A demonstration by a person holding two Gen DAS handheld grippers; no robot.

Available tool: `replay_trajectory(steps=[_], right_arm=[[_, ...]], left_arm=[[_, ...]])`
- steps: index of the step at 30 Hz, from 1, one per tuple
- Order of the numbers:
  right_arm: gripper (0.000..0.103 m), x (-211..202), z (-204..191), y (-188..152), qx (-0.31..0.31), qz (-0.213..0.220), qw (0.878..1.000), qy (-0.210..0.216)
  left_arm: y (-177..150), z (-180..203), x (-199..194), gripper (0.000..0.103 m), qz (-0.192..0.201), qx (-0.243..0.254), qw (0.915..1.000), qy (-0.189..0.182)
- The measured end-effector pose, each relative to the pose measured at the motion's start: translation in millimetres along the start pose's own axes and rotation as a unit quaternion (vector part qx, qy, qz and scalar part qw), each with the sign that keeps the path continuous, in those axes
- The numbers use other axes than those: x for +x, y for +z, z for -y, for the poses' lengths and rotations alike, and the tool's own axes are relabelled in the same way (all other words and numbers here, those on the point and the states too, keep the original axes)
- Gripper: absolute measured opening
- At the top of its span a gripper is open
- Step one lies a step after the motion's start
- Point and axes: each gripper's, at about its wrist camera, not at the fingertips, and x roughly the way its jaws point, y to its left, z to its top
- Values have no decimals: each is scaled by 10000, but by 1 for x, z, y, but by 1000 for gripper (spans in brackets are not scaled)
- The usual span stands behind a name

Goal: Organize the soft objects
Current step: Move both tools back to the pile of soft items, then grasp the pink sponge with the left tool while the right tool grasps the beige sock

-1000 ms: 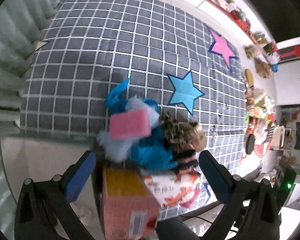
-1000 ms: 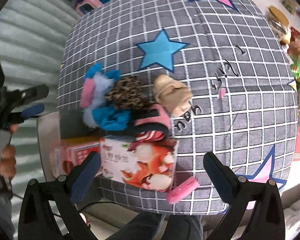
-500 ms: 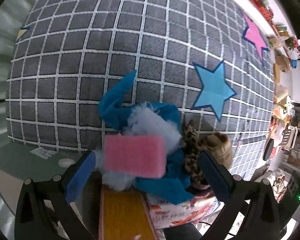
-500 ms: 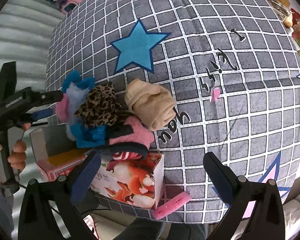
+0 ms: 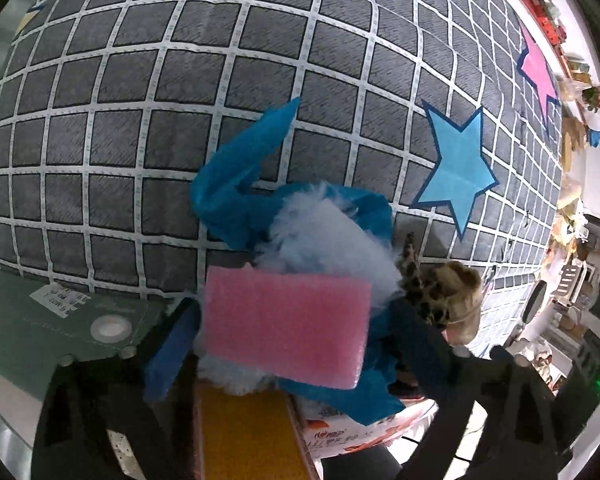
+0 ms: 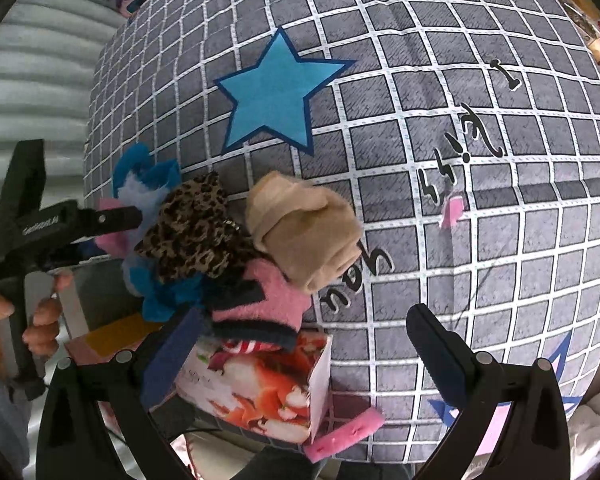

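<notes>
A: Left gripper (image 5: 296, 356) status?
B: Jaws are seen closing, not yet clamped. The pink foam pad (image 5: 286, 334) is framed between them, resting on pale blue fluff (image 5: 332, 248) and blue cloth (image 5: 236, 196). Contact by the pads can't be confirmed.

A: Right gripper (image 6: 300, 352)?
B: Jaws are spread wide, nothing gripped. The pink knit piece (image 6: 268, 300) and printed box (image 6: 260, 388) are placed just inside its left finger; the beige roll (image 6: 304, 232) and leopard fabric (image 6: 196, 232) are piled ahead.

A: Room?
B: The pile is crowded at the grid-patterned mat's (image 6: 480, 240) near edge. Open mat is left beyond and towards the right finger.
</notes>
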Motion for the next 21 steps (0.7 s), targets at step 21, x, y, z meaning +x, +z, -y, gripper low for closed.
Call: replay_trajectory(steps=[21], right_arm=[[103,59,-2,36,-129,-102,9988,-455]], left_arm=[[-22,34,-40,74,948,807,9913,427]])
